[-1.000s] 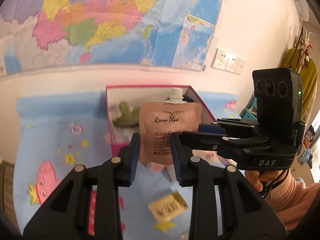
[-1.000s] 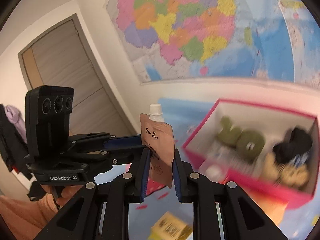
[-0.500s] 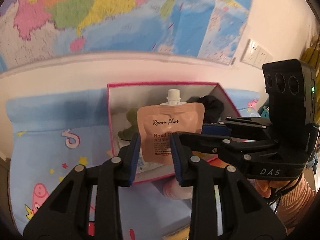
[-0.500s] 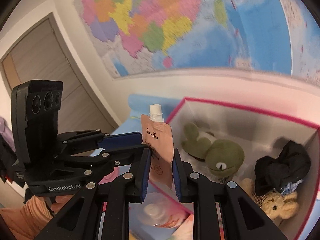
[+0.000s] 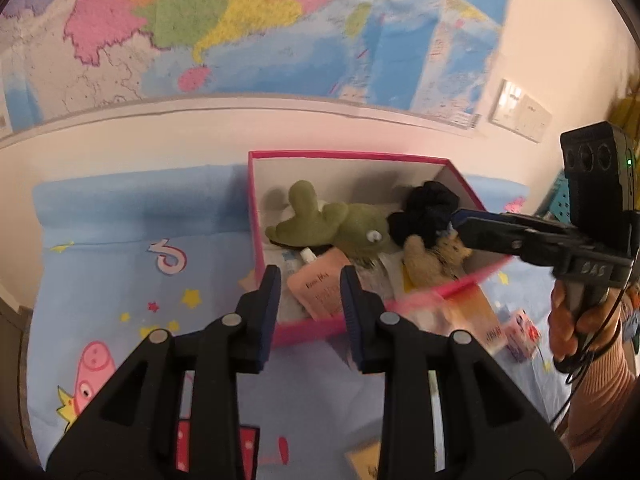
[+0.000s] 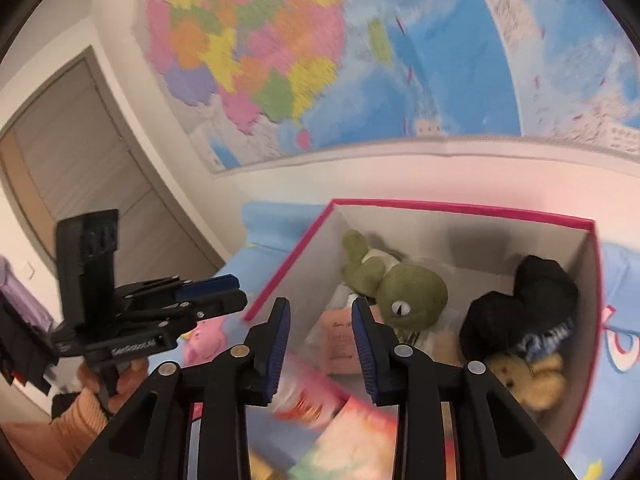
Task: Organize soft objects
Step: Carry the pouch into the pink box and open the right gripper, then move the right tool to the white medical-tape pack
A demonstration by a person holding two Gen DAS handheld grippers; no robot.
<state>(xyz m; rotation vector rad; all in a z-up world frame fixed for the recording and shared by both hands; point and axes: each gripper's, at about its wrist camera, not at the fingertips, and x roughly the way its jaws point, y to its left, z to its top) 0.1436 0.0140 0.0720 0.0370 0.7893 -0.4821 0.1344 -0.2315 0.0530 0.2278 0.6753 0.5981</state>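
With the pouch (image 5: 320, 288) released into the box (image 5: 344, 155), both grippers, left (image 5: 308, 296) and right (image 6: 320, 328), stood open and empty, the right's jaws having just widened.

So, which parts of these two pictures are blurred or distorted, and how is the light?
Left wrist view: fisheye bends the wall edge; the pink box front rim smears, the green frog toy stays fairly sharp. Right wrist view: the wall map and the left gripper are motion-blurred. Both: warm, soft indoor light, no glare.
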